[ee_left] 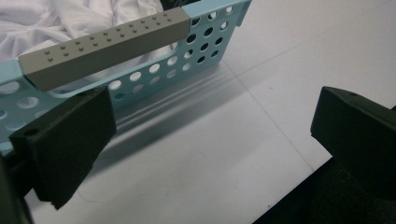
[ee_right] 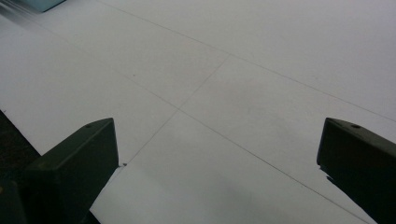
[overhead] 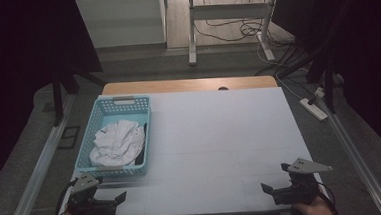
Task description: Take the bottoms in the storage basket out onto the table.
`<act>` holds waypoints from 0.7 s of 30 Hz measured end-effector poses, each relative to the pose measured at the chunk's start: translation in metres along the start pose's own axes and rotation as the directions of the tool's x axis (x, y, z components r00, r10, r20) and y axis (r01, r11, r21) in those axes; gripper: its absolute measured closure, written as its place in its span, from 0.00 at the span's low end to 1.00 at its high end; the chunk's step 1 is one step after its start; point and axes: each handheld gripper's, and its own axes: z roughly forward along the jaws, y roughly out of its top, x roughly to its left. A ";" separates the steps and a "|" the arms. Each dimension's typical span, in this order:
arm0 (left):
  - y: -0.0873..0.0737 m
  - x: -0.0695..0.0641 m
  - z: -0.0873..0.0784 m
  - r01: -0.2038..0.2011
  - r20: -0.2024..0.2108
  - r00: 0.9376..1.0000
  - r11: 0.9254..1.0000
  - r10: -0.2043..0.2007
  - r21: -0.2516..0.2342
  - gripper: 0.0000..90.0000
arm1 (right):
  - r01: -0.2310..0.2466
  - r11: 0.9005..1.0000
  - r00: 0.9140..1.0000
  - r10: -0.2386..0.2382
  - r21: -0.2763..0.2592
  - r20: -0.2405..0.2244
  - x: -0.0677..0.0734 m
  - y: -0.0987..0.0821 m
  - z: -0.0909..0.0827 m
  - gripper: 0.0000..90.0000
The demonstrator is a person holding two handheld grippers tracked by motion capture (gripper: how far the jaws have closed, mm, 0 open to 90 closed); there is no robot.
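Note:
A light blue perforated basket (overhead: 83, 146) stands at the left of the white table. It holds crumpled white cloth (overhead: 118, 142), with a dark item (overhead: 142, 148) along its right wall. My left gripper (overhead: 111, 188) rests open at the front left, just in front of the basket. In the left gripper view the basket's (ee_left: 205, 35) grey handle (ee_left: 107, 44) and the cloth (ee_left: 70, 14) lie right beyond my left gripper (ee_left: 212, 114), which holds nothing. My right gripper (overhead: 274, 177) stands open over bare table at the front right. The right gripper (ee_right: 217, 135) view shows nothing between its jaws.
The white table cover (overhead: 220, 135) spreads to the right of the basket, with a wooden edge (overhead: 187, 84) at the back. Behind the table are a metal desk frame (overhead: 192, 32) and cables on the floor. A power strip (overhead: 315, 108) lies at the right.

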 end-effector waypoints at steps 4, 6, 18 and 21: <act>0.001 0.000 0.000 -0.025 0.015 1.000 1.000 0.025 -0.010 0.00 | -0.001 1.000 1.000 0.001 0.003 -0.002 0.000 0.000 0.000 0.00; 0.002 0.000 0.000 -0.033 0.031 0.999 0.999 0.034 -0.012 0.00 | -0.002 1.000 1.000 0.002 0.002 -0.004 0.000 0.000 0.000 0.00; 0.011 -0.003 -0.004 -0.057 0.039 0.998 0.998 0.058 -0.038 0.00 | -0.010 1.000 1.000 0.010 0.012 -0.009 -0.002 0.000 0.001 0.00; 0.012 -0.003 -0.006 -0.050 0.029 0.998 0.997 0.052 -0.059 0.00 | -0.013 1.000 1.000 0.013 0.012 -0.010 -0.002 0.000 0.001 0.00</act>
